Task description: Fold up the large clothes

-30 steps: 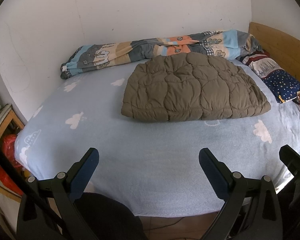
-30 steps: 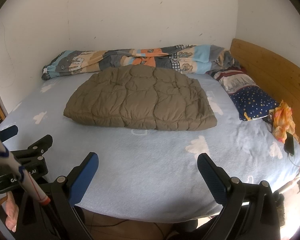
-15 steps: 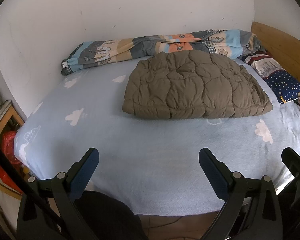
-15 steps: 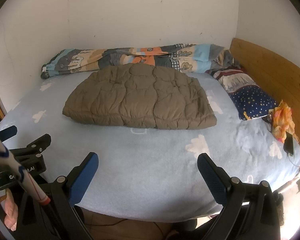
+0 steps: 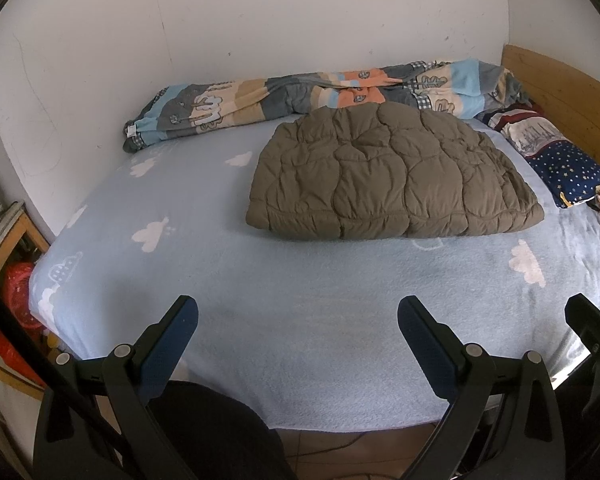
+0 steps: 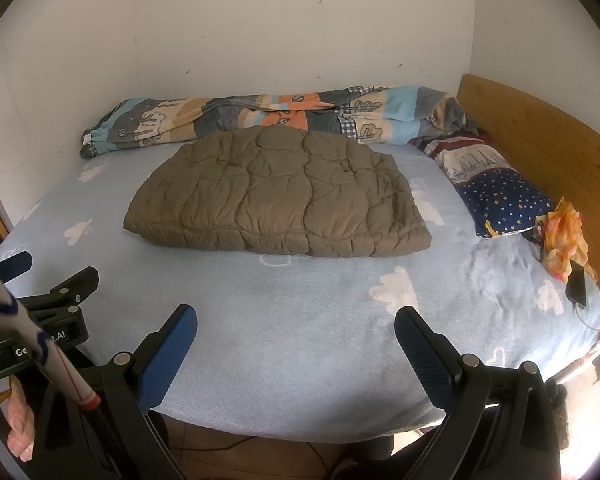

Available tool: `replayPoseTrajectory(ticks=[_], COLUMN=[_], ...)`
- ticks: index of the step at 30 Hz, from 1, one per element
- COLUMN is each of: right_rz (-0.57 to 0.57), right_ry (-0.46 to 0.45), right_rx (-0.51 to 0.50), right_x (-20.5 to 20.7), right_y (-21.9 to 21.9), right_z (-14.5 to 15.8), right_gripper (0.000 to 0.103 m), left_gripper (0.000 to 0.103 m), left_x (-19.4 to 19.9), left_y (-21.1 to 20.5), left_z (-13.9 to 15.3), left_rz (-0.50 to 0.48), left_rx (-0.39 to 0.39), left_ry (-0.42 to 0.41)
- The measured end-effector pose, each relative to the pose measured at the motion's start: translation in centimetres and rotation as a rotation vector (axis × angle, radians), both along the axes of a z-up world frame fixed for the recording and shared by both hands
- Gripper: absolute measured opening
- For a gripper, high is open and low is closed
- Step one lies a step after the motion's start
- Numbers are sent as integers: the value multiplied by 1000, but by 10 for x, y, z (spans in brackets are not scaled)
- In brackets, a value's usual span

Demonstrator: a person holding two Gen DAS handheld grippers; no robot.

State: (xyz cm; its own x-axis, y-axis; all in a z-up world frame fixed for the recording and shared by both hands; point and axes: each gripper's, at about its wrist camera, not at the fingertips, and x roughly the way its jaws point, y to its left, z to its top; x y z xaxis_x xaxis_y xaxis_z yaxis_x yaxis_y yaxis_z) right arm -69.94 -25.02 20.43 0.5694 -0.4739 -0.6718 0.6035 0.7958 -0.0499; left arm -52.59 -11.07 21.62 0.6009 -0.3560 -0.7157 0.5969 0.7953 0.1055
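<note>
A folded olive quilted coat (image 5: 392, 176) lies at the centre of the frame on the bed (image 5: 300, 300), which has a pale blue cloud-print sheet. Behind it, along the wall, a patterned blanket (image 5: 300, 96) is bunched up. A star-print pillow (image 6: 500, 196) sits at the right by the wooden headboard (image 6: 540, 136). The left gripper (image 5: 298, 320) and the right gripper (image 6: 296, 320) hang at the lower edge of the frame above the bed's near side, both spread wide and holding nothing, well apart from the coat.
</note>
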Motion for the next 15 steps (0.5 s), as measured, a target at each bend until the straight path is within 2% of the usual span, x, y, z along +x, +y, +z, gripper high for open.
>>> replayPoseTrajectory(ticks=[15], right_rz=[-1], right_ry=[-12], right_rx=[-23], right_x=[-4], right_y=[11], right_z=[9], right_gripper=[101], left_gripper=[100], left_x=[-10], left_y=[7], left_z=[11], left_rz=[3], left_rx=[-24], left_ry=[-26])
